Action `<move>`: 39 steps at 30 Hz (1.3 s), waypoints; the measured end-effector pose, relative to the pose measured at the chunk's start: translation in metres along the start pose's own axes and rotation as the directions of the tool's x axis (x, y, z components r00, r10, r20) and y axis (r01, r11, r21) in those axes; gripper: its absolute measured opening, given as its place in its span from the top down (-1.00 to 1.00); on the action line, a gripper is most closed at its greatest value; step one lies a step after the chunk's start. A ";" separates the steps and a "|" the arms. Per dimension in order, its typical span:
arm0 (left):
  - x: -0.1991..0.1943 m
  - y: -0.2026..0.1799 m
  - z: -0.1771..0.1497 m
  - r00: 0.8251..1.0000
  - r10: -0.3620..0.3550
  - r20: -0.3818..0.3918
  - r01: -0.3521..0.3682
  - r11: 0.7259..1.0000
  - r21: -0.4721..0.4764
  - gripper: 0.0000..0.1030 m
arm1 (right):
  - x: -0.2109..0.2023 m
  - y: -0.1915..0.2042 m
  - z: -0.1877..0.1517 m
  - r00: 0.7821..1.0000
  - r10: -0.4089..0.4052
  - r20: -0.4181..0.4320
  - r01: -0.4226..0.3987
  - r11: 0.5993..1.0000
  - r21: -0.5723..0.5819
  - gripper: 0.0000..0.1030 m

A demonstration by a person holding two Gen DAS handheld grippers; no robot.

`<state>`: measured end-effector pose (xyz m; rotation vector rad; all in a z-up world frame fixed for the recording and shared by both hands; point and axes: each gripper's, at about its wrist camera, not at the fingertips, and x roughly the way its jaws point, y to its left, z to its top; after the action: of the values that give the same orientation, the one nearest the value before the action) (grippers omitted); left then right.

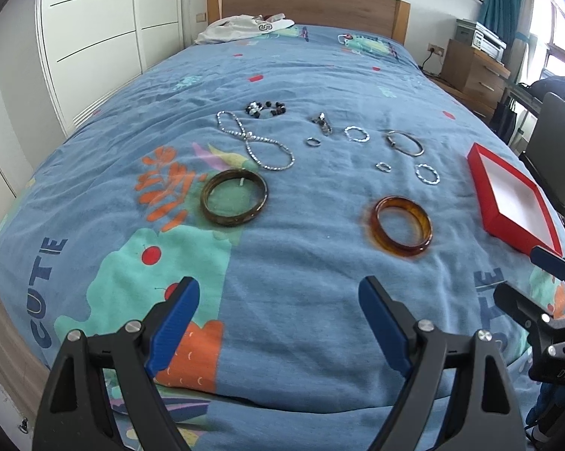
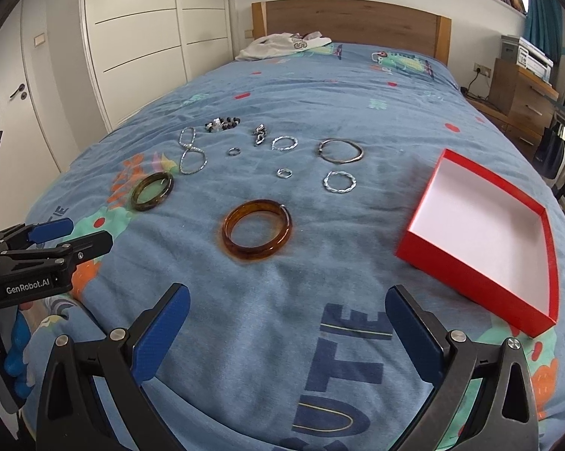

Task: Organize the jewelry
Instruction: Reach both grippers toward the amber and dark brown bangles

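Jewelry lies spread on a blue patterned bedspread. An amber bangle and a dark brown bangle lie nearest. Behind them are a silver chain, a dark bead bracelet, a thin silver bangle and several small silver rings. A red box with a white inside lies empty at the right. My left gripper and right gripper both hover open above the near bedspread, holding nothing.
A white garment lies by the wooden headboard. White wardrobe doors stand on the left. A wooden drawer unit and a dark chair stand to the right of the bed.
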<state>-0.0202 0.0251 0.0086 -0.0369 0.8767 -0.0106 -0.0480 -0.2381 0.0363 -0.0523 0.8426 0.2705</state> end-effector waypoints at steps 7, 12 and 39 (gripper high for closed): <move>0.013 0.007 0.001 1.000 0.005 -0.029 -0.005 1.000 -0.019 -0.68 | 0.017 0.006 0.001 1.000 -0.012 -0.028 0.011 0.999 -0.036 -0.90; 0.021 0.014 0.005 0.999 0.002 -0.035 -0.004 0.999 -0.040 -0.68 | 0.027 0.010 0.004 0.999 0.005 -0.052 -0.008 0.999 -0.042 -0.90; 0.098 0.040 0.060 0.998 0.005 -0.055 -0.009 0.998 -0.065 -0.67 | 0.099 0.016 0.043 0.996 0.046 -0.076 -0.053 0.995 -0.083 -0.90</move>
<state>0.0880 0.0642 -0.0300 -0.0952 0.9317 0.0239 0.0417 -0.1954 -0.0074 -0.1215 0.9064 0.3529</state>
